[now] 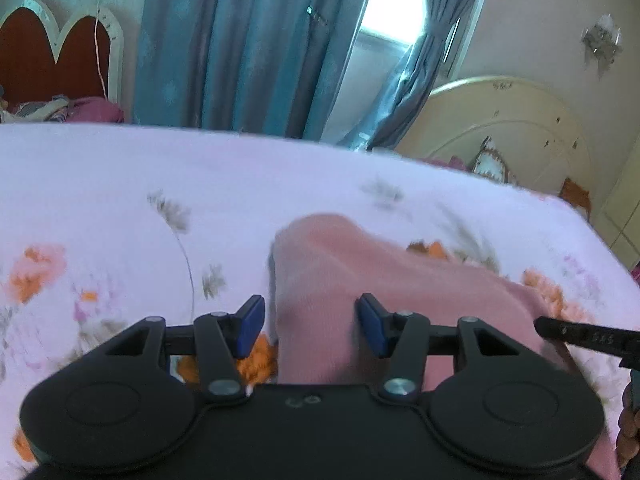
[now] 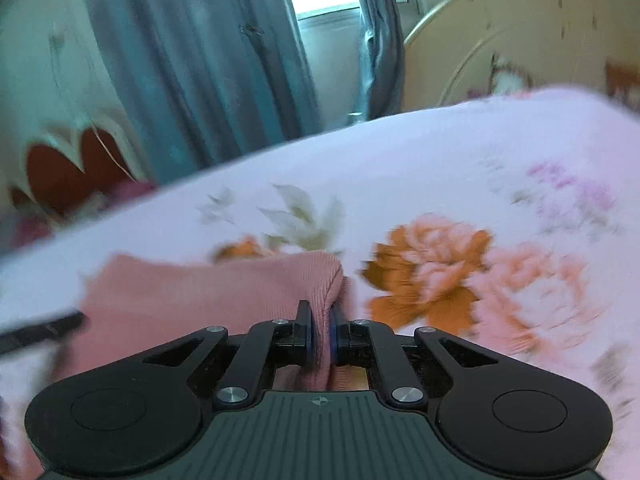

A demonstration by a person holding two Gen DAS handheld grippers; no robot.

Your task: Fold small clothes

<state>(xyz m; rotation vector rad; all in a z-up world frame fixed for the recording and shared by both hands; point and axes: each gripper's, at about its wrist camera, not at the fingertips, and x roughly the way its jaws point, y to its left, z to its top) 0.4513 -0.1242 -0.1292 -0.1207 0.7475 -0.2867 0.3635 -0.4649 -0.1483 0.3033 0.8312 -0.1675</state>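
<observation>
Two tongs work a pink knit garment (image 1: pixel 344 280) at lower centre on the floral bedsheet (image 1: pixel 120 184): right tongs (image 2: pixel 322 330) pinch its bunched edge, left tongs (image 1: pixel 310 326) gape astride it; a thin pinch risks slipping mid-fold.

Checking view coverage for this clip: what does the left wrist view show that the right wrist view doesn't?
Only the left wrist view shows the left gripper, jaws apart over the pink garment, not pressing it, and a wall ornament. Only the right wrist view shows the right gripper shut on a garment fold, beside a large orange flower print. Both show the floral bedsheet, blue curtains and window.
</observation>
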